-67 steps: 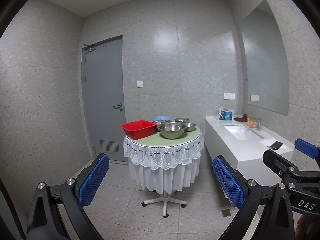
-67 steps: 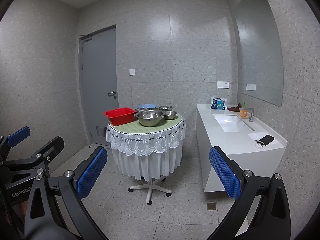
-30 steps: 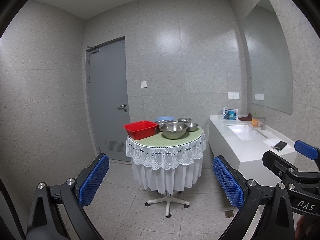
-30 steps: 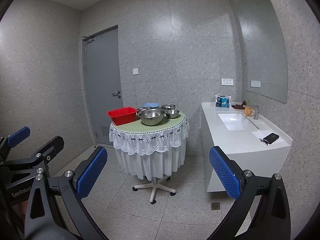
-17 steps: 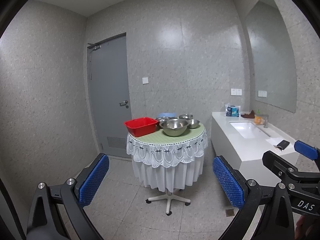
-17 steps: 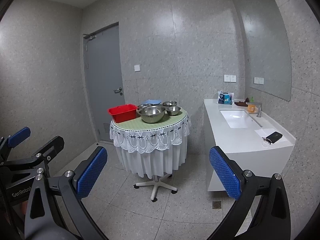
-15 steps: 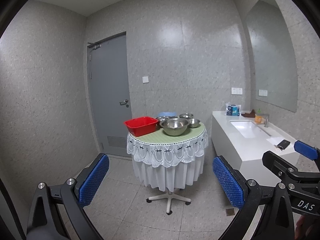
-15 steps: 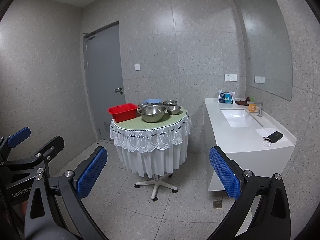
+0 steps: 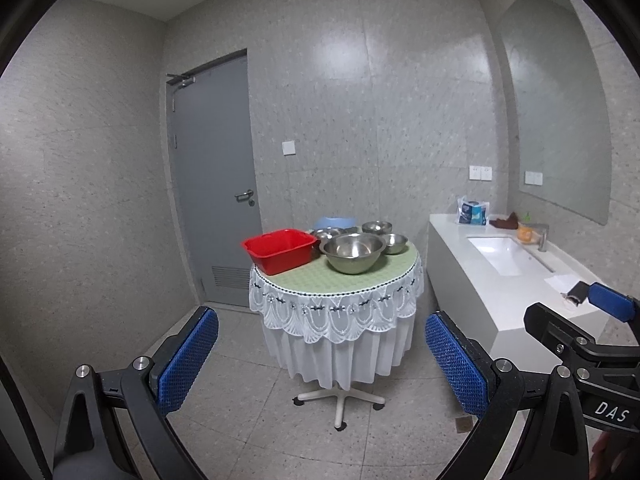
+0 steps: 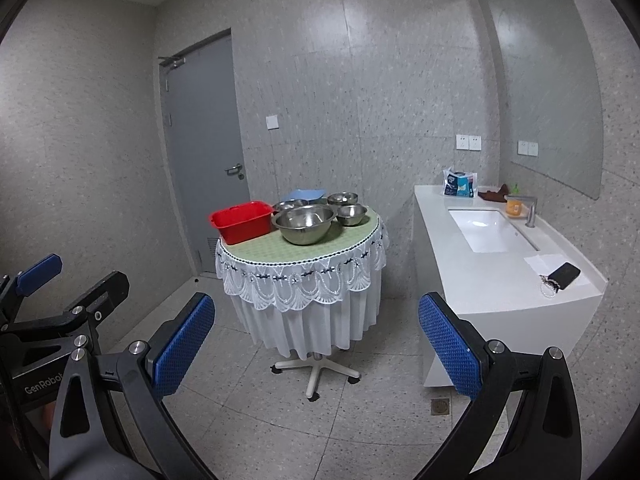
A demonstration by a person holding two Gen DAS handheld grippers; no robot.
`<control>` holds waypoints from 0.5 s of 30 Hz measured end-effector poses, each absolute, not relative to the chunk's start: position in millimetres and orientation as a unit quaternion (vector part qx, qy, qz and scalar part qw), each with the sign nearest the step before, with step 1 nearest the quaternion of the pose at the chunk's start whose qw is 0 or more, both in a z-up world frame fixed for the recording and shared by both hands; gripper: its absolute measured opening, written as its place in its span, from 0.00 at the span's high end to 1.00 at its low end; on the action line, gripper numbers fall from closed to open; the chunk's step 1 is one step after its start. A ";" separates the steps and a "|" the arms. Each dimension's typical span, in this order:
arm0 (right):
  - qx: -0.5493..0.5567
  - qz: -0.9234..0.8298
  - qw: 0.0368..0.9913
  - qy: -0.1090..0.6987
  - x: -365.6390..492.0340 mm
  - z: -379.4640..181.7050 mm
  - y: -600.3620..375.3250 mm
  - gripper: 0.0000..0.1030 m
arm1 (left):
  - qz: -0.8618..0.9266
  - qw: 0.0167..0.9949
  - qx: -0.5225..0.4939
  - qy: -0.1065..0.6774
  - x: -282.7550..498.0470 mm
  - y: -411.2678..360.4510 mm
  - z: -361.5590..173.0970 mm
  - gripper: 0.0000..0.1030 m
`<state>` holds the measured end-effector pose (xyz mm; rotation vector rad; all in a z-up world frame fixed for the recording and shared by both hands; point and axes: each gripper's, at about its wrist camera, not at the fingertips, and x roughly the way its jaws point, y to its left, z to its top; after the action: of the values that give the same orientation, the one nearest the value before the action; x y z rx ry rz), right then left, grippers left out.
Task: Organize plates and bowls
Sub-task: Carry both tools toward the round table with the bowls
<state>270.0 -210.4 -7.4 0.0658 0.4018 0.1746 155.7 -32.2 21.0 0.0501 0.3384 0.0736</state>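
A round table (image 9: 340, 280) (image 10: 304, 258) with a green top and white lace cloth stands ahead. On it are a red plastic tub (image 9: 280, 250) (image 10: 242, 221), a large steel bowl (image 9: 353, 252) (image 10: 305, 222), several smaller steel bowls (image 9: 394, 242) (image 10: 351, 213) and a blue plate (image 9: 334, 223) (image 10: 306, 194) at the back. My left gripper (image 9: 320, 360) is open and empty, well short of the table. My right gripper (image 10: 316, 344) is open and empty, also well short of it.
A white sink counter (image 9: 500, 280) (image 10: 500, 248) runs along the right wall, with a tissue pack (image 10: 460, 185), an orange cup (image 10: 514, 206) and a phone (image 10: 564, 274). A grey door (image 9: 214, 184) is behind the table on the left. The floor is tiled.
Both grippers have come a little nearer to the table, and the views have tilted slightly. Both stay open and empty.
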 end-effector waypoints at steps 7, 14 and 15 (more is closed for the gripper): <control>0.030 0.069 0.977 0.202 343.2 -10.5 -190.8 0.00 | 0.006 0.986 0.016 0.165 274.9 5.6 21.6 0.01; 0.034 0.056 0.975 0.213 446.2 -3.1 -159.1 0.00 | -0.026 0.985 0.016 0.168 417.4 61.7 33.6 0.01; 0.037 0.054 0.975 0.214 456.8 -2.1 -156.6 0.00 | -0.031 0.985 0.016 0.167 440.7 70.7 36.3 0.01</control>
<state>456.8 -156.6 -2.1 0.0748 0.4327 0.1084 440.7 70.7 36.3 0.0320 0.3360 -0.0617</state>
